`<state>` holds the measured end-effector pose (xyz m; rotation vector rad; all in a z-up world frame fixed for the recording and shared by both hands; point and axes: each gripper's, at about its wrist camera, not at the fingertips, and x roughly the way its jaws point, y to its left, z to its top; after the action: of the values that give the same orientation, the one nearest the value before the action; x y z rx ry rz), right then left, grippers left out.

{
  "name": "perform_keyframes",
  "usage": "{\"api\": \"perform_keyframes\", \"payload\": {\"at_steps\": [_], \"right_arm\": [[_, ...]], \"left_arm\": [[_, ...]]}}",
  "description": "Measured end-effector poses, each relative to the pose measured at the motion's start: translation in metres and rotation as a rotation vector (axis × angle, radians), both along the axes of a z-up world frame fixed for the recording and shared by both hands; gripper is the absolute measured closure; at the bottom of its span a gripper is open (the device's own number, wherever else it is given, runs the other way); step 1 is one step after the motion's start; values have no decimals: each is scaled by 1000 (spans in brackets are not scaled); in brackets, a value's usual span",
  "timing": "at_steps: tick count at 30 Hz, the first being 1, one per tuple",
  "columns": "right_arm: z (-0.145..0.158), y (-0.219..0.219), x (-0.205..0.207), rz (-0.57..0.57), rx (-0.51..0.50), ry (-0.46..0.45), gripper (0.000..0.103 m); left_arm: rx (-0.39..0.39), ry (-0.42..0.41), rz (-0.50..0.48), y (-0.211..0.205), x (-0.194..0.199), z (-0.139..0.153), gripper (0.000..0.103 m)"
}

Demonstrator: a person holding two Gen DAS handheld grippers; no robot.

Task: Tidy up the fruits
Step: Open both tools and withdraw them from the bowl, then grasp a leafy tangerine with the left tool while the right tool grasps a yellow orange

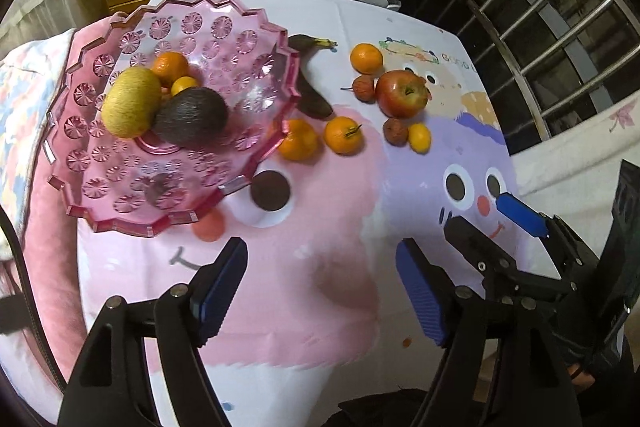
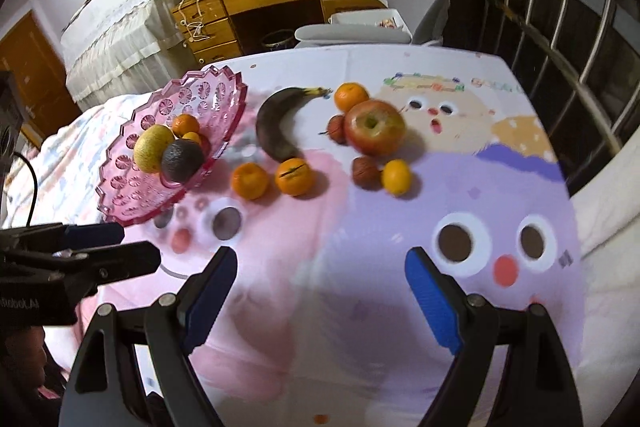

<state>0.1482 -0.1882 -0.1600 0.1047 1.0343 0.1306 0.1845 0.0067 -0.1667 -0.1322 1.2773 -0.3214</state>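
Honestly, my worry is the pink bowl [image 1: 192,223]: it overhangs two oranges, so reaching for that orange [image 1: 298,140] could knock its rim. Both my left gripper [image 1: 320,291] and right gripper [image 2: 320,295] gape wide, empty, well short of the loose fruit on the table [image 2: 320,347]; the apple [image 2: 375,127] might roll.

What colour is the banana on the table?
The banana is almost entirely dark brown-black, with a yellowish stem tip; the right wrist view shows it best.

Left wrist view near the pink bowl [image 1: 176,115], right wrist view farther right of it, both facing forward, sharing the bowl.
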Motion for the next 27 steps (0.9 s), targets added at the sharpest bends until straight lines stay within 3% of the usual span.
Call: {"api": "perform_keyframes", "payload": {"at_steps": [16, 25, 27], "right_arm": [[-14, -46, 25, 262, -214, -144, 17], [-38, -52, 55, 343, -209, -158, 30], [-46, -53, 63, 357, -195, -149, 38]], "left_arm": [[-3, -37, 224, -56, 30, -27, 27], [53, -28, 352, -71, 69, -53, 27], [68, -30, 369, -75, 77, -60, 27]]}}
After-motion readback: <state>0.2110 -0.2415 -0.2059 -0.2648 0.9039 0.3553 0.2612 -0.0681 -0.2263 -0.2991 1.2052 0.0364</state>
